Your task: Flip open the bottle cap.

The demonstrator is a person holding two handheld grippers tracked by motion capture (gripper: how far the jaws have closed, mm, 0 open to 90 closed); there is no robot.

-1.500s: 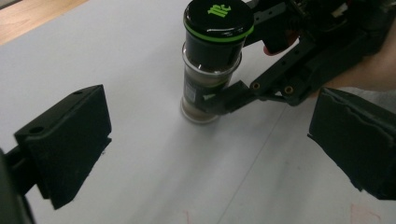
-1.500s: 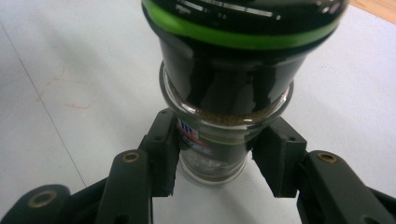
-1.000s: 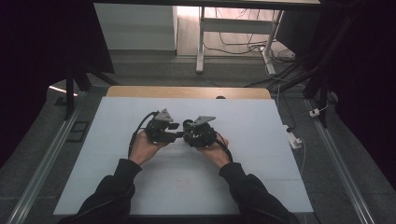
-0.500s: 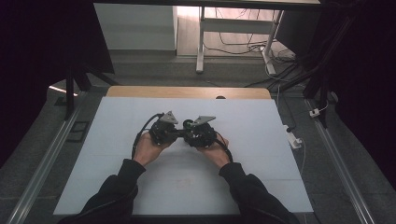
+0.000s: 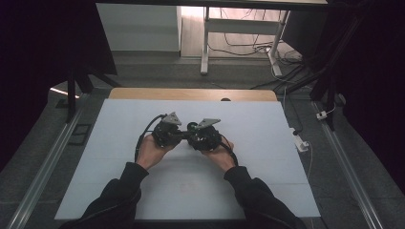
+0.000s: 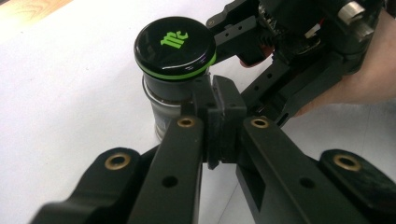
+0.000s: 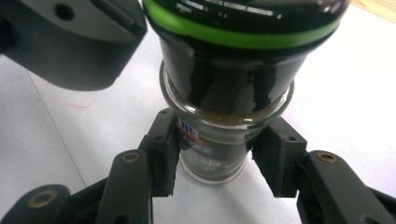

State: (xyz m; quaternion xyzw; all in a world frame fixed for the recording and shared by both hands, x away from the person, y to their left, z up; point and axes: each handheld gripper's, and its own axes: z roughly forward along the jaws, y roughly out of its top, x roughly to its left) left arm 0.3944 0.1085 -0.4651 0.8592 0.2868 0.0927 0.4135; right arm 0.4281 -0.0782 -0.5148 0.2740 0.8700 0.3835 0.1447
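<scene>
Two grippers met at a spice grinder jar near the centre of the white table.

Seen in the right gripper view, the right gripper had its pads clamped on the glass body of the jar, below the black cap with its green ring. In the left gripper view, the left gripper had its jaws pressed together just beside the jar, at the upper middle of the frame.

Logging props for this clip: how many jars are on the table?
1. A single glass jar with a black, green-ringed lid stands mid-table between the two grippers; the right gripper straddles its glass body, the left gripper is shut beside it. No other jar is visible.
</scene>
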